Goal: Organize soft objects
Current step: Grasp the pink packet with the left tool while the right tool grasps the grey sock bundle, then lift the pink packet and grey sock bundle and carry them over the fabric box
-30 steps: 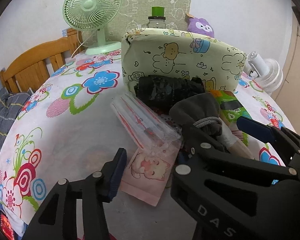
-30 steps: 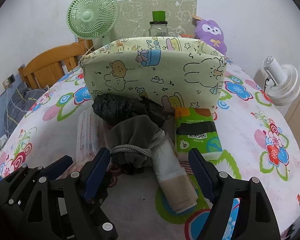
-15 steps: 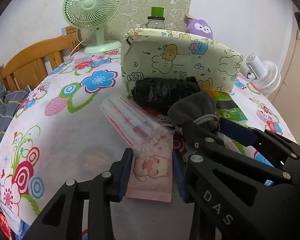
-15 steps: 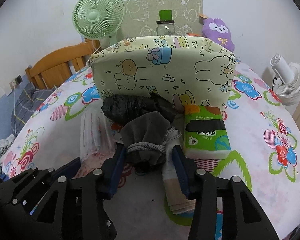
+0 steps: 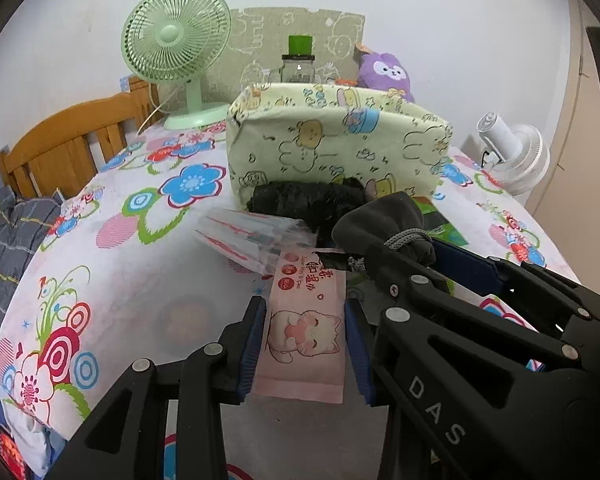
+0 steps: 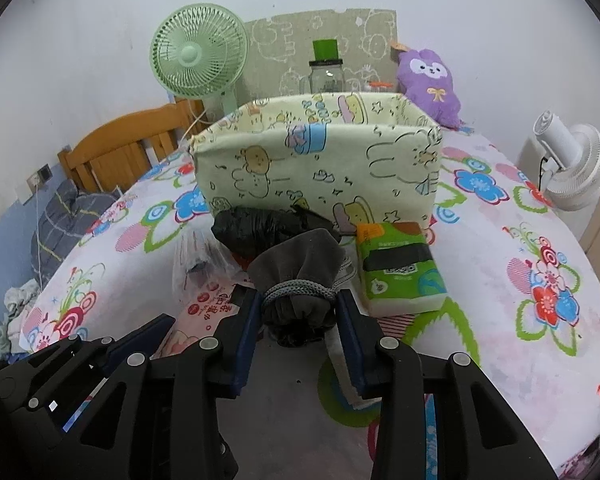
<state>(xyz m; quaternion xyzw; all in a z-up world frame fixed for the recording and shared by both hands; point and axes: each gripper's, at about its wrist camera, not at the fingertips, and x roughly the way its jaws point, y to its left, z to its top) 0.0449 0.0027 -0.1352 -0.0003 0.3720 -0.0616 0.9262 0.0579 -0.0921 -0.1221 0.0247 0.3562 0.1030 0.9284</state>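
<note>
While both views show the bin [image 6: 316,168], only right shows inside.

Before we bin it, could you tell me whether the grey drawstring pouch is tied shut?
Shut: a grey cord is wound tightly around the grey drawstring pouch, cinching its neck.

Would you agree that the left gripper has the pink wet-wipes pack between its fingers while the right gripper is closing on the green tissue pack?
Not quite. The right gripper is closing on the grey drawstring pouch, as the right wrist view shows; the green tissue pack lies untouched beside it. The left gripper does have the pink wet-wipes pack between its fingers.
</note>
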